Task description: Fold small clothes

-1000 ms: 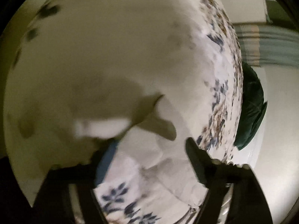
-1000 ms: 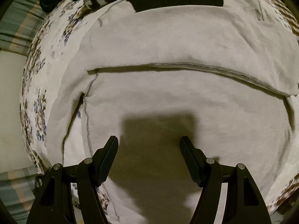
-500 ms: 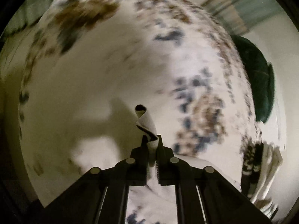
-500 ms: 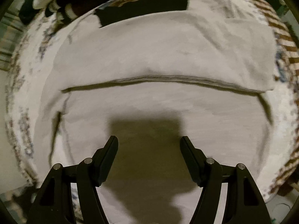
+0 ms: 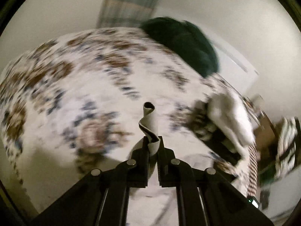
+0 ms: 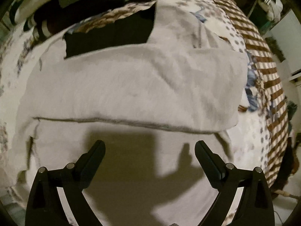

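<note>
A pale grey garment (image 6: 131, 86) lies spread on the flowered bedspread (image 6: 235, 37), its far part folded over towards me with a hemmed edge (image 6: 131, 121) running across. My right gripper (image 6: 150, 146) hangs straight above the garment's near part; its jaws are opening wide and nothing is between them. My left gripper (image 5: 153, 141) is shut on a curled strip of the grey garment's edge (image 5: 149, 118), lifted well above the bedspread (image 5: 75, 94). The cloth hangs down below the fingers (image 5: 143, 158).
A dark green cushion (image 5: 188, 43) sits at the bed's far edge. A heap of white and dark clothes (image 5: 229, 120) lies at the right. In the right wrist view a black cloth (image 6: 112, 32) and striped clothes (image 6: 43, 18) lie beyond the garment.
My left gripper closed on the garment's edge and rose high with it, rolling as it went. My right gripper drifted sideways over the garment and its jaws spread wider.
</note>
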Motion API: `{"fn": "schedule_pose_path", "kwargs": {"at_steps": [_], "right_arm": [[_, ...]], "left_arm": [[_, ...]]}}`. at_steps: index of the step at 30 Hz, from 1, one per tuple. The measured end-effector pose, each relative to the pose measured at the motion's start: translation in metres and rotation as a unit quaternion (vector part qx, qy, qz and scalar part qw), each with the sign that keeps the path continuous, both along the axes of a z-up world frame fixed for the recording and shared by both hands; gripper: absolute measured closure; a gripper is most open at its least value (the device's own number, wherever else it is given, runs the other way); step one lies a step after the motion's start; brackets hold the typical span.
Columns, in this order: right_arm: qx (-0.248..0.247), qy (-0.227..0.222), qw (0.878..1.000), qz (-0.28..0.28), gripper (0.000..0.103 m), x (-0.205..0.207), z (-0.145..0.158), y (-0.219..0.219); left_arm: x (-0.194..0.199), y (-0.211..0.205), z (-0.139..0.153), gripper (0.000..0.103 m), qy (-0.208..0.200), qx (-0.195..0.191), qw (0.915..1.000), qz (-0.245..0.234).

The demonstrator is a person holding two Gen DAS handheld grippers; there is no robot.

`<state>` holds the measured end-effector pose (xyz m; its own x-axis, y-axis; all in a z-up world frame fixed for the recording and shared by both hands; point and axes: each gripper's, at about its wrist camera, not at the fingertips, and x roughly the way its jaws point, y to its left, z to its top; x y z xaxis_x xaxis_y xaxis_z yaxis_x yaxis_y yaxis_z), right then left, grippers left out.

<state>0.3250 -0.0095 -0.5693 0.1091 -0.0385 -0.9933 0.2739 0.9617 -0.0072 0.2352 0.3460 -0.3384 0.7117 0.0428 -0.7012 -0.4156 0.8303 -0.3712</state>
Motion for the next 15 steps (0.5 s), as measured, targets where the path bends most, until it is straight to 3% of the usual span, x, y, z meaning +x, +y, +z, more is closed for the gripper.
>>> {"fn": "schedule_pose_path", "kwargs": {"at_steps": [6, 11, 15], "right_arm": [[0.025, -0.017, 0.999, -0.017, 0.005, -0.012, 0.017, -0.061], [0.041, -0.014, 0.997, -0.063, 0.005, -0.038, 0.017, -0.130], [0.044, -0.007, 0.994, -0.101, 0.005, -0.065, 0.012, -0.183]], "left_arm": [[0.057, -0.130, 0.025, 0.098, -0.014, -0.007, 0.9940, -0.108], [0.093, -0.252, 0.027, 0.098, -0.028, 0.000, 0.9781, -0.206], [0.107, -0.347, 0.004, 0.098, -0.011, 0.002, 0.9607, -0.277]]}}
